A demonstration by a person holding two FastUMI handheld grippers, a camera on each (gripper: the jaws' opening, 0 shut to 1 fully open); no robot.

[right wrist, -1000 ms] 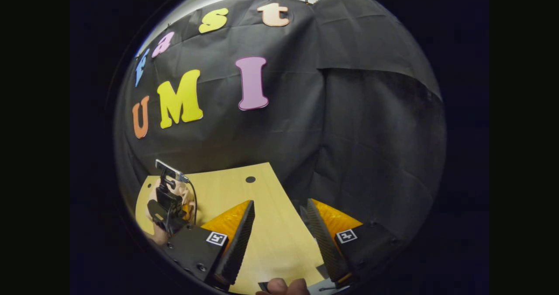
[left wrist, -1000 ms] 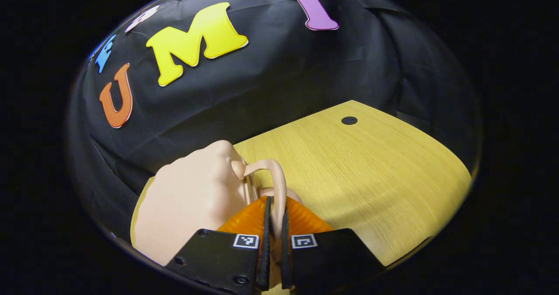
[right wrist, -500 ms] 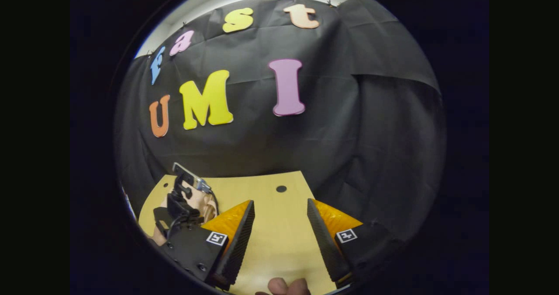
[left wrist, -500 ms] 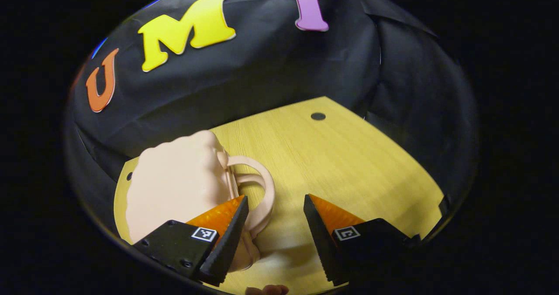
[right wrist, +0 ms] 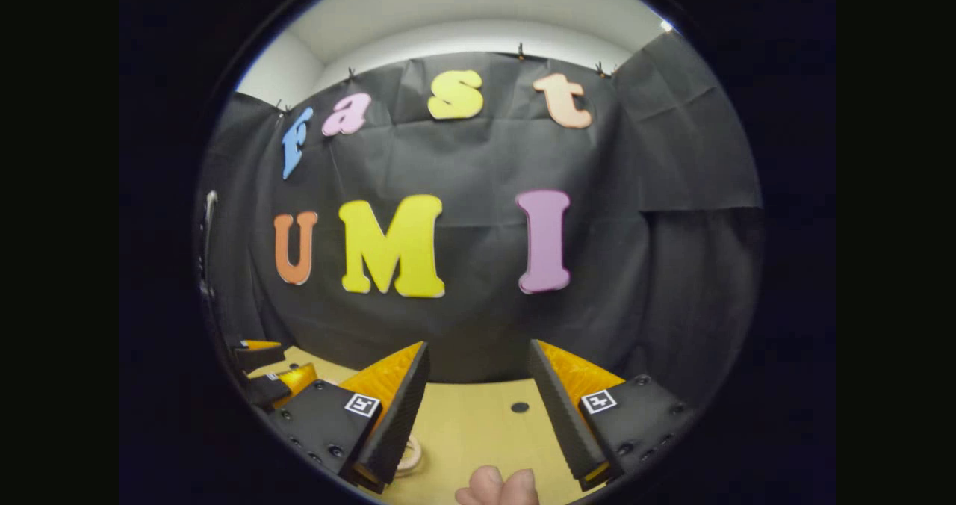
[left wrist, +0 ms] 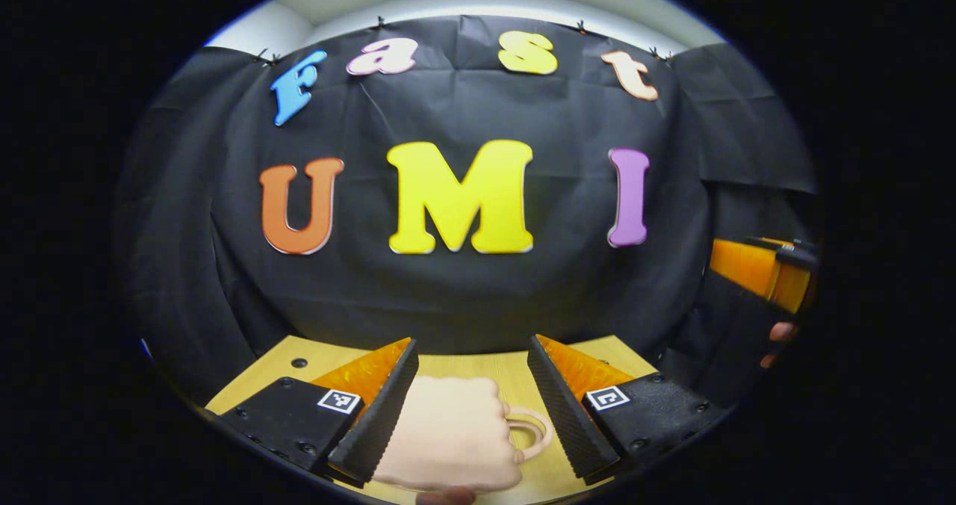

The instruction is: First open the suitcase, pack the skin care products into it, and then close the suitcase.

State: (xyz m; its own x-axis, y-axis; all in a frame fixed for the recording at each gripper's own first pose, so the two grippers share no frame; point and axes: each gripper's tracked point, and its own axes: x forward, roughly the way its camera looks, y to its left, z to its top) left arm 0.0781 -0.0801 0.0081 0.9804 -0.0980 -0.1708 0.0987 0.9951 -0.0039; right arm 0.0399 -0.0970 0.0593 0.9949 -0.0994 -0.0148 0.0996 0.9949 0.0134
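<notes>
A small pale pink suitcase lies shut on the wooden table, its looped handle pointing right. My left gripper hovers open above and in front of it, the case showing low between the two fingers, which do not touch it. My right gripper is open too, with nothing between its fingers, over bare table. A bit of the handle peeks out by its left finger. The left gripper appears at the far left of the right gripper view.
The black cloth wall stands close behind the table's far edge. A small dark hole marks the tabletop. Part of the right gripper, with a person's fingertips on it, is at the right edge. A thumb shows at the bottom.
The left gripper was shut on the suitcase handle, then opened, let it go and drew back. Both grippers tilted upward, so the wall now takes up more of each view.
</notes>
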